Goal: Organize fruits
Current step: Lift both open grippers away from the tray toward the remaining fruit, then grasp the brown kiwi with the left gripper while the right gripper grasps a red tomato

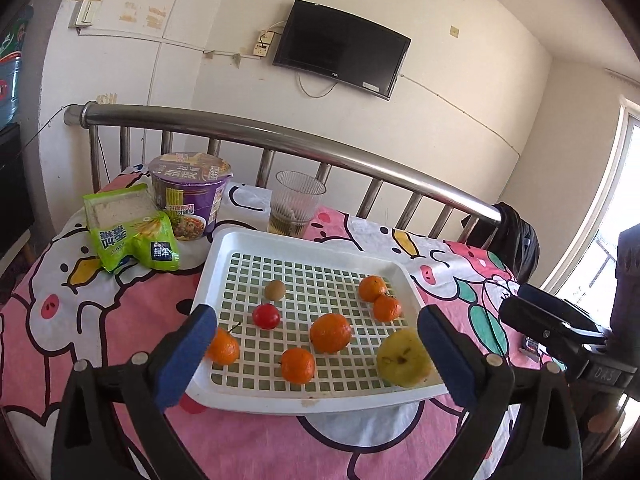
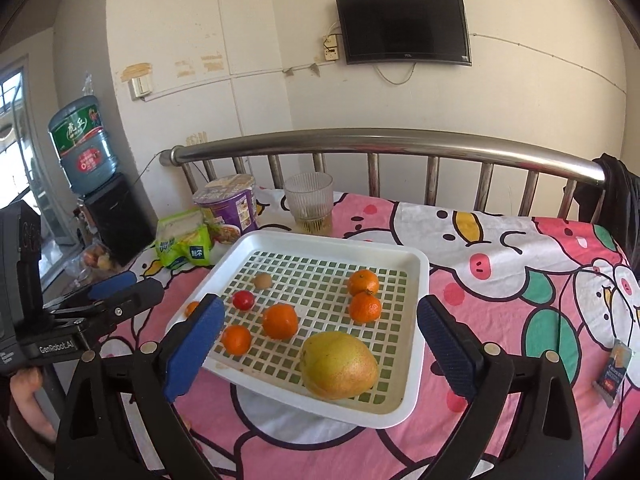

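Note:
A white slotted tray (image 1: 224,248) (image 2: 416,360) lies on the pink cartoon bedsheet. In it are several tangerines (image 1: 331,332) (image 2: 280,321), a red tomato (image 1: 266,315) (image 2: 243,299), a small brown fruit (image 1: 274,290) (image 2: 263,281) and a yellow-green pear (image 1: 402,358) (image 2: 338,365). One tangerine (image 1: 224,347) (image 2: 192,307) sits at the tray's left edge. My left gripper (image 1: 316,348) is open and empty above the tray's near side. My right gripper (image 2: 320,340) is open and empty, framing the pear. The left gripper also shows at the left of the right wrist view (image 2: 116,292).
A purple instant noodle cup (image 1: 188,196) (image 2: 232,208), a green snack bag (image 1: 128,232) (image 2: 184,240) and a ribbed glass (image 1: 296,204) (image 2: 310,208) stand behind the tray. A steel bed rail (image 1: 280,132) (image 2: 380,144) runs behind. A small packet (image 2: 614,372) lies at right.

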A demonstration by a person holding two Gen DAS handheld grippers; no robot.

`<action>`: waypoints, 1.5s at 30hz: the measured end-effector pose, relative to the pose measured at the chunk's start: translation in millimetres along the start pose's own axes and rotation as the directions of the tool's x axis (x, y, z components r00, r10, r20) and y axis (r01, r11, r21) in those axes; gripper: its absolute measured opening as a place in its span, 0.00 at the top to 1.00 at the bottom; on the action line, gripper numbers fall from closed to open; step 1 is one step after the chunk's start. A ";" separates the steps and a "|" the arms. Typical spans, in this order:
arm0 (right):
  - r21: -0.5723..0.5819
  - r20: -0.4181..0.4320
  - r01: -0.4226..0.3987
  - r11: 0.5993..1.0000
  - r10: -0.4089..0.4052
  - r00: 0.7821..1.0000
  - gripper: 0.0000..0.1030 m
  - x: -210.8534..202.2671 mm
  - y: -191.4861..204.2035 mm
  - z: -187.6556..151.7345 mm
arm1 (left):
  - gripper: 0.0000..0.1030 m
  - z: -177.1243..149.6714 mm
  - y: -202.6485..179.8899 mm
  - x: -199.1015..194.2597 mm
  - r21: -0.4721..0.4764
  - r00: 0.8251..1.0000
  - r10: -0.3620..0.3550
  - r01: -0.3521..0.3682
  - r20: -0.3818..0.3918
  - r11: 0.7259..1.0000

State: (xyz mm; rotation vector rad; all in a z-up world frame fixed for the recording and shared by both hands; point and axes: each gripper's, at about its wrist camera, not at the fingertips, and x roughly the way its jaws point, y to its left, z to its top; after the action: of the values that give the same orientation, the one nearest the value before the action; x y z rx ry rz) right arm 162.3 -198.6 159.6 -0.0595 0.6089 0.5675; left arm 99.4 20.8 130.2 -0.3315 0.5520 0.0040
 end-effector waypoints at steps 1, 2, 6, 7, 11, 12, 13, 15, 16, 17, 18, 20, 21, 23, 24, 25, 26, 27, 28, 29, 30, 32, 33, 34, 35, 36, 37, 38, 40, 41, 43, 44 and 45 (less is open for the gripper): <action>-0.003 0.013 0.000 1.000 0.000 1.000 0.02 -6.2 3.0 -3.7 | 0.01 -4.0 -1.1 -6.6 0.002 1.000 0.006 -0.006 0.011 1.000; -0.007 0.025 0.001 1.000 -0.001 1.000 0.01 -12.3 5.8 -7.4 | 0.01 -7.8 -2.2 -12.0 0.008 1.000 0.002 -0.002 0.014 1.000; -0.038 0.055 0.009 0.999 -0.006 0.998 0.01 -31.2 18.2 -24.3 | 0.01 -20.0 -3.7 -28.7 0.021 1.000 0.001 -0.002 0.022 1.000; -0.048 0.061 0.014 0.999 -0.011 0.998 0.01 -34.5 20.7 -29.1 | 0.00 -23.0 -3.8 -31.6 0.022 1.000 0.004 -0.005 0.025 1.000; -0.089 0.080 0.025 0.996 -0.018 0.997 0.01 -44.0 33.8 -50.2 | 0.00 -40.4 -3.2 -42.7 0.033 1.000 0.010 -0.010 0.017 0.999; -0.100 0.080 0.026 0.995 -0.018 0.997 0.01 -45.0 37.0 -55.4 | 0.00 -45.7 -2.5 -45.7 0.038 1.000 0.016 -0.017 0.012 0.999; -0.111 0.073 0.028 0.993 -0.020 0.997 0.01 -44.7 40.0 -60.3 | 0.00 -49.2 -1.6 -47.0 0.042 1.000 0.021 -0.021 0.008 0.999; -0.131 0.056 0.027 0.991 -0.020 0.998 0.01 -42.6 45.5 -70.5 | 0.00 -55.0 0.8 -48.8 0.051 0.999 0.037 -0.037 -0.002 0.998; -0.141 0.046 0.024 0.990 -0.018 0.999 0.01 -41.2 48.0 -75.3 | 0.00 -57.4 2.2 -49.4 0.056 0.999 0.044 -0.043 -0.005 0.998; -0.149 0.037 0.023 0.989 -0.018 0.999 0.01 -40.1 51.2 -80.5 | 0.00 -59.7 4.2 -49.9 0.058 0.999 0.051 -0.051 -0.009 0.997; -0.156 0.028 0.023 0.987 -0.018 0.999 0.01 -38.3 53.9 -84.7 | 0.00 -61.5 5.5 -50.6 0.059 0.998 0.058 -0.057 -0.012 0.997; -0.171 0.010 0.014 0.985 -0.012 1.000 0.01 -35.7 59.5 -92.8 | 0.00 -66.1 8.7 -50.5 0.062 0.997 0.066 -0.065 -0.026 0.996; -0.174 0.001 0.007 0.985 -0.007 1.000 0.01 -34.2 61.8 -96.3 | 0.00 -68.1 9.8 -50.2 0.066 0.997 0.070 -0.068 -0.034 0.996; -0.176 -0.017 -0.009 0.984 0.006 1.000 0.01 -30.8 64.9 -101.6 | 0.00 -72.2 12.4 -49.3 0.070 0.996 0.079 -0.075 -0.048 0.995; -0.177 -0.029 -0.020 0.984 0.015 0.999 0.01 -28.9 66.8 -104.8 | 0.00 -74.0 13.6 -48.8 0.070 0.995 0.082 -0.078 -0.054 0.994; -0.178 -0.040 -0.029 0.984 0.022 0.999 0.01 -26.8 68.8 -108.0 | 0.00 -76.3 14.9 -48.3 0.070 0.995 0.085 -0.081 -0.061 0.994; -0.181 -0.051 -0.033 0.983 0.024 0.998 0.01 -24.6 71.1 -111.3 | 0.00 -78.3 16.7 -47.7 0.068 0.994 0.087 -0.083 -0.069 0.994; -0.185 -0.063 -0.037 0.982 0.026 0.998 0.01 -22.2 73.2 -114.3 | 0.00 -80.0 18.6 -47.2 0.066 0.993 0.090 -0.085 -0.075 0.994; -0.190 -0.074 -0.046 0.981 0.032 0.997 0.01 -20.0 75.1 -117.3 | 0.00 -81.9 20.2 -46.8 0.066 0.993 0.094 -0.089 -0.078 0.994; -0.195 -0.087 -0.056 0.979 0.039 0.995 0.02 -17.6 77.6 -120.5 | 0.00 -83.6 21.5 -46.2 0.069 0.992 0.101 -0.096 -0.081 0.993; -0.201 -0.100 -0.065 0.977 0.045 0.994 0.03 -15.3 80.2 -123.9 | 0.00 -85.1 22.7 -45.5 0.072 0.991 0.107 -0.101 -0.085 0.992; -0.214 -0.125 -0.083 0.973 0.056 0.991 0.06 -10.6 85.1 -130.7 | 0.00 -88.1 25.0 -43.3 0.075 0.989 0.108 -0.101 -0.103 0.992; -0.215 -0.141 -0.095 0.972 0.066 0.988 0.09 -7.4 87.0 -133.3 | 0.00 -89.3 25.8 -42.2 0.076 0.988 0.110 -0.102 -0.109 0.992; -0.214 -0.159 -0.111 0.970 0.077 0.984 0.11 -4.1 89.0 -135.6 | 0.00 -91.1 26.9 -40.8 0.076 0.986 0.112 -0.103 -0.120 0.992; -0.211 -0.178 -0.129 0.969 0.092 0.980 0.15 -0.4 91.2 -137.5 | 0.01 -92.5 27.8 -39.5 0.075 0.986 0.109 -0.099 -0.129 0.992; -0.208 -0.197 -0.147 0.967 0.106 0.975 0.19 3.5 93.2 -139.8 | 0.01 -94.1 28.2 -38.3 0.074 0.985 0.102 -0.093 -0.139 0.993; -0.205 -0.216 -0.160 0.965 0.115 0.970 0.21 7.5 95.8 -142.5 | 0.02 -95.6 28.5 -36.7 0.073 0.984 0.095 -0.085 -0.151 0.994; -0.206 -0.234 -0.172 0.963 0.122 0.965 0.25 11.9 98.7 -145.2 | 0.02 -97.0 28.6 -35.3 0.073 0.983 0.090 -0.079 -0.160 0.994; -0.207 -0.257 -0.189 0.960 0.133 0.957 0.26 19.0 103.9 -150.1 | 0.02 -100.6 30.0 -29.8 0.067 0.978 0.071 -0.059 -0.194 0.996; -0.207 -0.266 -0.196 0.958 0.138 0.954 0.29 21.9 105.9 -151.8 | 0.03 -102.1 31.3 -26.6 0.055 0.976 0.057 -0.046 -0.212 0.997; -0.201 -0.291 -0.216 0.955 0.153 0.945 0.35 28.0 109.7 -155.1 | 0.07 -104.6 33.3 -20.7 0.035 0.970 0.036 -0.028 -0.241 0.999; -0.199 -0.301 -0.223 0.954 0.158 0.941 0.38 31.0 111.2 -156.3 | 0.08 -105.9 34.1 -18.3 0.029 0.967 0.030 -0.023 -0.251 0.999; -0.197 -0.309 -0.226 0.954 0.158 0.938 0.41 33.6 112.3 -157.2 | 0.10 -107.2 34.2 -16.1 0.026 0.965 0.026 -0.019 -0.262 0.999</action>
State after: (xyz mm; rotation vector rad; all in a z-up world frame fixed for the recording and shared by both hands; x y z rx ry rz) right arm 43.9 -121.2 23.8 -0.3092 0.8386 0.8283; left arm 27.4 21.3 42.2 -0.3045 0.8178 -0.0248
